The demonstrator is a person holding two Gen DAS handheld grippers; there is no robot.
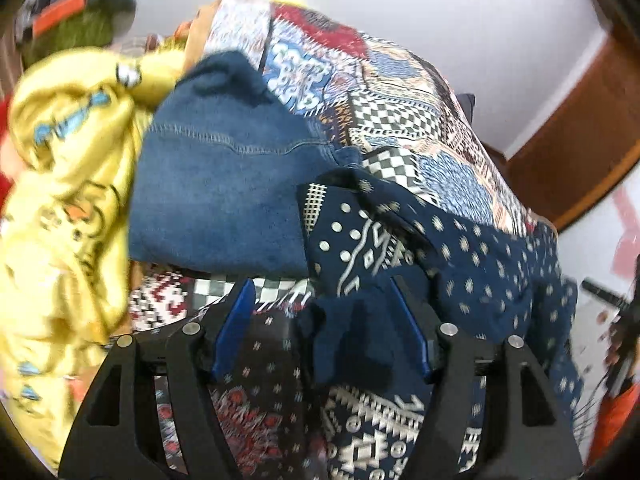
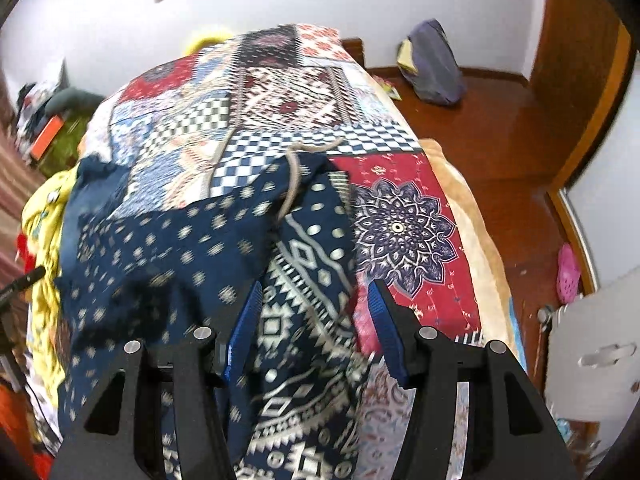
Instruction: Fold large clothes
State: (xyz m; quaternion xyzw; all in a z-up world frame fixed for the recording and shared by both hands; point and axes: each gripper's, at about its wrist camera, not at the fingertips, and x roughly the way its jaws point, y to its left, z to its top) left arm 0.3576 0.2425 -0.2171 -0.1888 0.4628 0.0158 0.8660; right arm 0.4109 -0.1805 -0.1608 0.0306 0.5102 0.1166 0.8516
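Observation:
A navy patterned garment with white dots and geometric bands lies crumpled on the patchwork bedspread. My left gripper is open, with a fold of the navy cloth lying between its blue pads. In the right wrist view the same garment spreads over the bed's near left, a beige drawstring at its top. My right gripper is open above the banded part of the garment, which lies between its pads.
Folded blue jeans and a yellow printed garment lie left of the navy one. The patchwork bedspread covers the bed. A wooden floor with a grey bag, a pink shoe and a white stool is to the right.

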